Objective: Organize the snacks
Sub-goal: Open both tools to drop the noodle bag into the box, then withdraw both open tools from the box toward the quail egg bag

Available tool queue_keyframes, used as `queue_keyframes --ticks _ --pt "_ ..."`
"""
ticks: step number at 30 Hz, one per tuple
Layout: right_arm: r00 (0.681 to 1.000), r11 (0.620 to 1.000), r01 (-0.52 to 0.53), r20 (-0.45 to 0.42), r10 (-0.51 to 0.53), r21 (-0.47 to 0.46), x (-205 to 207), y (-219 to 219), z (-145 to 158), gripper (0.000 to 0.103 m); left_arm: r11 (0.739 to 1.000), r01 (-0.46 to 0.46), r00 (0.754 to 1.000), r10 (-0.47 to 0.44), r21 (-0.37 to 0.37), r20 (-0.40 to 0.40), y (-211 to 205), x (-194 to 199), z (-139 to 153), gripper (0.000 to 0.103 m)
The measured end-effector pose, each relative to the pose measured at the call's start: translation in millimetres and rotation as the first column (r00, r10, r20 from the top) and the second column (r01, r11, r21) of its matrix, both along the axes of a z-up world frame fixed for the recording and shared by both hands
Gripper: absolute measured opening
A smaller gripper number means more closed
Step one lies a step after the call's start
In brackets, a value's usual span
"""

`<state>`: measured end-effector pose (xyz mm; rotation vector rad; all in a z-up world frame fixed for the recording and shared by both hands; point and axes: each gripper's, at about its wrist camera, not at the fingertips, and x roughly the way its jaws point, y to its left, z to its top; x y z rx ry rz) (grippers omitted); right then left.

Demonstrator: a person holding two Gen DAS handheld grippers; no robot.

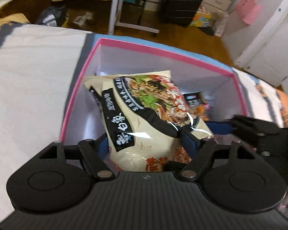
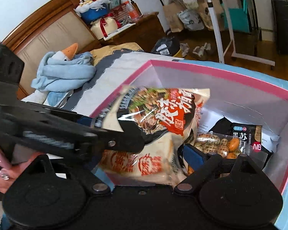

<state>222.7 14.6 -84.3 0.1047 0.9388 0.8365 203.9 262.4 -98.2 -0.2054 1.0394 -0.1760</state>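
A cream noodle packet (image 1: pixel 144 118) with a noodle-bowl picture stands tilted inside the pink-rimmed box (image 1: pixel 80 80). My left gripper (image 1: pixel 146 143) is shut on its lower part, blue pads on both sides. In the right wrist view the same packet (image 2: pixel 159 134) fills the middle, over the box (image 2: pixel 230 72), with the left gripper (image 2: pixel 98 130) coming in from the left. My right gripper (image 2: pixel 144 163) straddles the packet's lower edge; whether it grips cannot be told. It also shows at the right of the left wrist view (image 1: pixel 228 126).
A dark biscuit packet (image 2: pixel 245 136) and a clear pack of small round snacks (image 2: pixel 215 143) lie on the box floor. The box sits on a white bed (image 1: pixel 28 72). A blue blanket with a plush goose (image 2: pixel 63 71) lies near the headboard.
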Motion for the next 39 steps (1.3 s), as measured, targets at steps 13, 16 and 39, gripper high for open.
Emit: queue_keyframes --ticks 13,16,39 --pt "0.990 0.998 0.023 0.141 -0.014 -0.061 -53 -77 43 0.093 0.954 -0.019 0.996 -0.008 0.298 0.092 -53 -30 32 0.074" --pt "0.983 0.996 0.051 0.181 -0.038 -0.068 -70 -102 56 0.093 0.970 -0.003 0.993 -0.026 0.245 0.115 -64 -43 51 0.075" --pt "0.787 0.800 0.561 0.434 -0.438 -0.210 -167 -313 63 0.101 0.822 0.562 0.797 -0.567 0.088 0.207 -335 -81 94 0.081"
